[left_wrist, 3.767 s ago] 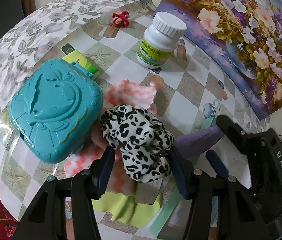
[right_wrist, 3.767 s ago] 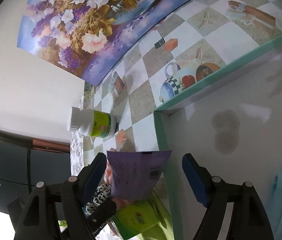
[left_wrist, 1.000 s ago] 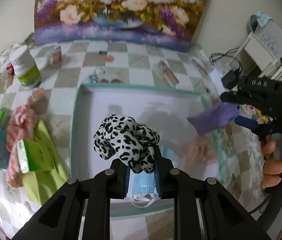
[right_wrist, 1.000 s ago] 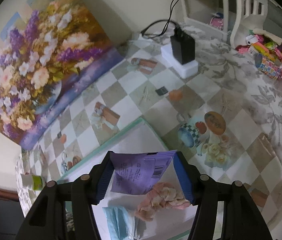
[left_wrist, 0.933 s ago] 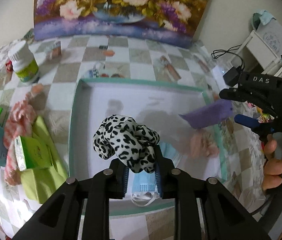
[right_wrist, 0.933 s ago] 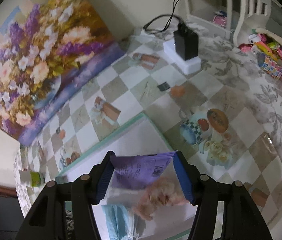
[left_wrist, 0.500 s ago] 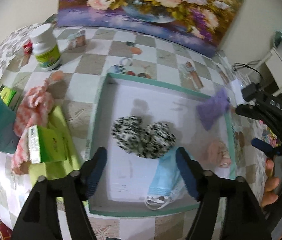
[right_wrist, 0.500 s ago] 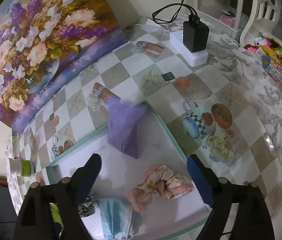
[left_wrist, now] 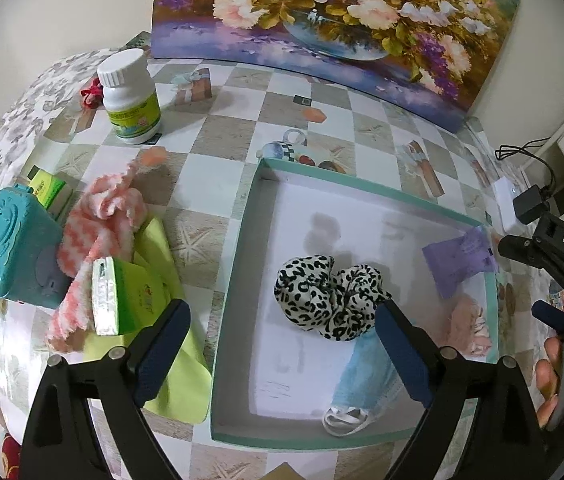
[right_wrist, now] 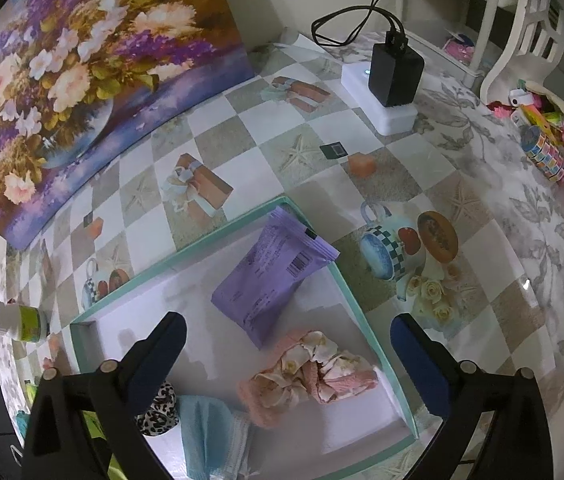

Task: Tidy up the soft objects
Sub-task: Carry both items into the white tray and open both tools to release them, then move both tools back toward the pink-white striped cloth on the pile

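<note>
Black left claw [left_wrist: 279, 354] and right claw [right_wrist: 288, 364], jaws just opened wide, nothing between. Leopard scrunchie [left_wrist: 328, 294] frame centre, purple packet [right_wrist: 271, 276] leaning on the rim, both in the teal tray [left_wrist: 233, 264]. Drop step looks done; next prob. the pink cloth [left_wrist: 99, 236], left on the desk [left_wrist: 217, 136].

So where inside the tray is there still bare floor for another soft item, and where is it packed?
The tray is bare along its left wall and far edge, left of and behind the leopard scrunchie. It is crowded toward the right wall and near corner: purple packet, pink scrunchie, blue face mask. Outside, the left pile around the pink cloth is cluttered.
</note>
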Demonstrator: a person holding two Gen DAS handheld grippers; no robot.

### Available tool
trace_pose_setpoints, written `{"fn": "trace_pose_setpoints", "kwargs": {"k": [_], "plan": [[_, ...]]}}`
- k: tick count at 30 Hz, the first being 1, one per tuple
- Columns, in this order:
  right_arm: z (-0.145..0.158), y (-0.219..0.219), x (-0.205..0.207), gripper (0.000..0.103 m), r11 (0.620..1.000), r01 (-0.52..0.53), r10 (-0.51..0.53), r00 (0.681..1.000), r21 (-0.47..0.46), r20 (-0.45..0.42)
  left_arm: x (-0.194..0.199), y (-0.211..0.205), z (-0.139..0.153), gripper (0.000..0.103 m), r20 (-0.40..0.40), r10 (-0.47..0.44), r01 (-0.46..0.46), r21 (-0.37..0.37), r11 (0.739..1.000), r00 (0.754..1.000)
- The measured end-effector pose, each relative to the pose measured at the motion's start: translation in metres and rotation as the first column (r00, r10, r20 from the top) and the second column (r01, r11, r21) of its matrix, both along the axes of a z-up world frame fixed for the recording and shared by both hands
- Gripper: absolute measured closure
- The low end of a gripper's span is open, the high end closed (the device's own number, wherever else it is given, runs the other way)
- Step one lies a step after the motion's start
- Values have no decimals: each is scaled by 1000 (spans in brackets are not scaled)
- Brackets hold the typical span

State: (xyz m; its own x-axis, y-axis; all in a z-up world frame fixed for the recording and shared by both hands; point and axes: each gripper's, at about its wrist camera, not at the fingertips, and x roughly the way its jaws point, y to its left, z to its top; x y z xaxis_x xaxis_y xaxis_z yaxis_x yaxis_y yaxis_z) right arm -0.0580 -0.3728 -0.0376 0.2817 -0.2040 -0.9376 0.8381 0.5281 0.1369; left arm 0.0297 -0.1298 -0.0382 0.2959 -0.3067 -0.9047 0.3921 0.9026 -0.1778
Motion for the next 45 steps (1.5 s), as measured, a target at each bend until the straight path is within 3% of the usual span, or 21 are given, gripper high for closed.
{"fn": "trace_pose_setpoints", "kwargs": {"k": [7, 16, 22, 29, 35, 40, 45], "plan": [[7, 5, 3, 0, 999, -10, 9, 1000, -32, -20, 5, 11, 8, 9, 16, 38, -38, 5, 999, 999], [45, 31, 15, 0, 990, -81, 85, 996, -117, 27, 22, 48, 32, 9, 55, 140, -138, -36, 990, 989], [57, 52, 24, 0, 977, -147, 154, 987, -152, 38, 34, 85, 41, 9, 59, 225, -222, -48, 974, 973], [59, 87, 36, 0, 953, -246, 259, 965, -179, 50, 45, 135, 38, 9, 0, 326, -325, -80, 942, 945], [57, 136, 58, 0, 900, -389, 409, 910, -197, 70, 49, 170, 28, 9, -59, 402, -406, -92, 909, 914], [46, 178, 76, 0, 840, -499, 521, 851, -212, 61, 50, 180, 17, 9, -103, 427, -435, -71, 898, 898], [24, 219, 93, 0, 763, -630, 645, 757, -141, 105, 53, 185, -4, 9, -170, 456, -467, -24, 884, 873]]}}
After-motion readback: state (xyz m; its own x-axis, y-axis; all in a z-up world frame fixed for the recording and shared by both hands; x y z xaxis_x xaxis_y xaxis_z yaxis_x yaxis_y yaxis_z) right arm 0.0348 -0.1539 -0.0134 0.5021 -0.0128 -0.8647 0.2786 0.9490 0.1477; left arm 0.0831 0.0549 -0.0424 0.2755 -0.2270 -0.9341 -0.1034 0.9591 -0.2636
